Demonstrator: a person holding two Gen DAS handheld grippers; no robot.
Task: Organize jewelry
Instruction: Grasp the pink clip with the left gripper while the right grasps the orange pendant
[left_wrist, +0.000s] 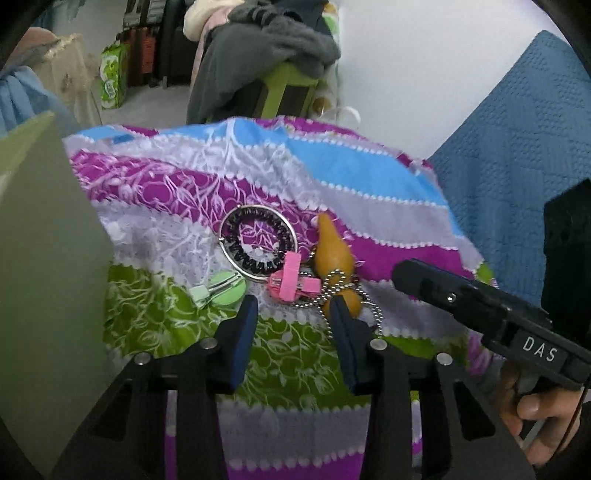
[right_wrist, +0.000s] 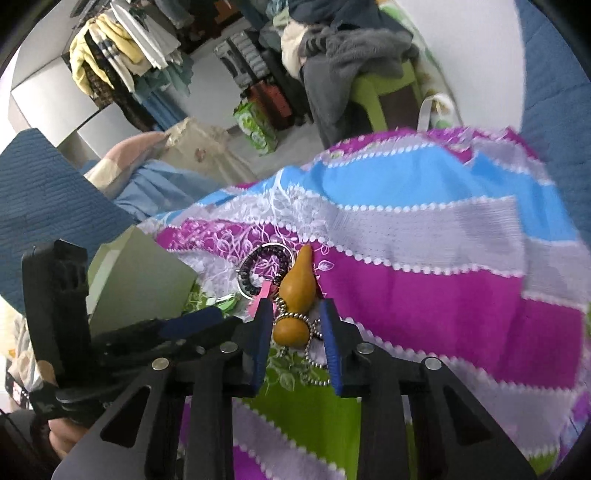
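Note:
A small heap of jewelry lies on a striped cloth (left_wrist: 376, 206). It holds a silver bangle (left_wrist: 225, 254) ringing a black coil hair tie (left_wrist: 255, 264), a green hair clip (left_wrist: 221, 290), a pink hair clip (left_wrist: 291, 282), and a yellow-brown gourd charm (left_wrist: 330, 247) on a ball chain (left_wrist: 375, 312). My left gripper (left_wrist: 293, 306) is open, its tips just short of the pink clip. My right gripper (right_wrist: 296, 308) is open and straddles the gourd charm (right_wrist: 297, 288); a gap shows beside its right pad. In the left wrist view the right gripper (left_wrist: 402, 273) comes in from the right.
A grey-green box (left_wrist: 44, 258) stands at the cloth's left edge, close to the heap. Blue quilted bedding (left_wrist: 517, 147) lies to the right. Beyond the cloth a green stool (left_wrist: 284, 79) carries grey clothes, and bags sit on the floor.

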